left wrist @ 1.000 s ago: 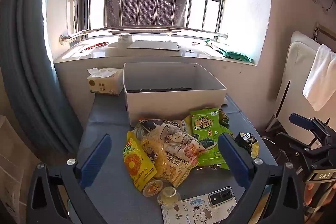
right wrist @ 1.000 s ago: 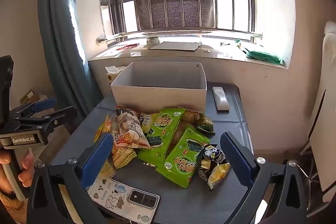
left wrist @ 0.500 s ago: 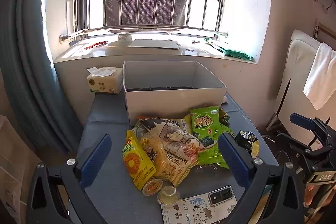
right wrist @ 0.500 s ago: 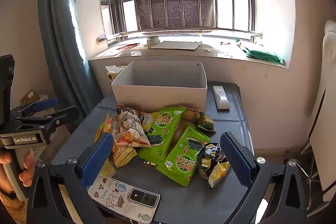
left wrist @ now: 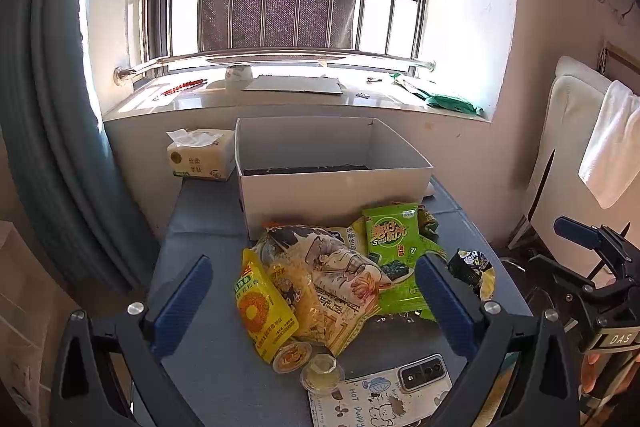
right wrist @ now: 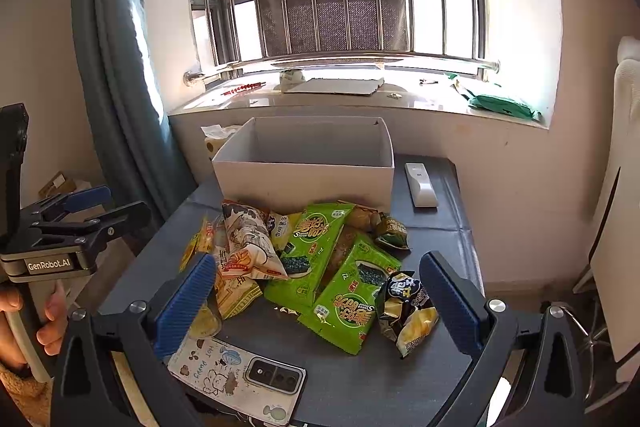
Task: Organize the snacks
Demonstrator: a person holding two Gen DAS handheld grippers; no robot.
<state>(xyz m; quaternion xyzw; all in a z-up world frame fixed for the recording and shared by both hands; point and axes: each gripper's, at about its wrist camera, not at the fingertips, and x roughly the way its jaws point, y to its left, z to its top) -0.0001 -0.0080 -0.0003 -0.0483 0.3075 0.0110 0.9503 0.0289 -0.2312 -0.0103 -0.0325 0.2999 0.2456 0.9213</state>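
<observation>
Both grippers hang above the near edge of the dark worktop [right wrist: 436,227], the left gripper [left wrist: 316,297] and the right gripper [right wrist: 320,297] each with jaws spread wide and nothing between them. The snacks sit heaped in the middle of the worktop, right up against the front wall of the white box [left wrist: 332,187], which stands open-topped at the far end under the window sill [right wrist: 400,99]. In the heap a yellow packet [left wrist: 262,307] lies at the left, a cartoon-printed bag [left wrist: 336,267] over the centre, green seaweed packs [right wrist: 352,291] to the right, and a small dark crisp bag [right wrist: 408,311] apart at the right. Two little jelly cups [left wrist: 308,363] rest at the near side, just beside a phone [right wrist: 276,375] lying on a printed card [right wrist: 212,371]. A tissue pack [left wrist: 200,155] stands left of the box and a white remote [right wrist: 420,183] lies to its right. A teal curtain [right wrist: 116,67] closes in the left side; a white towel [left wrist: 612,143] hangs at the right. Bare worktop shows along the left edge and the near right corner
</observation>
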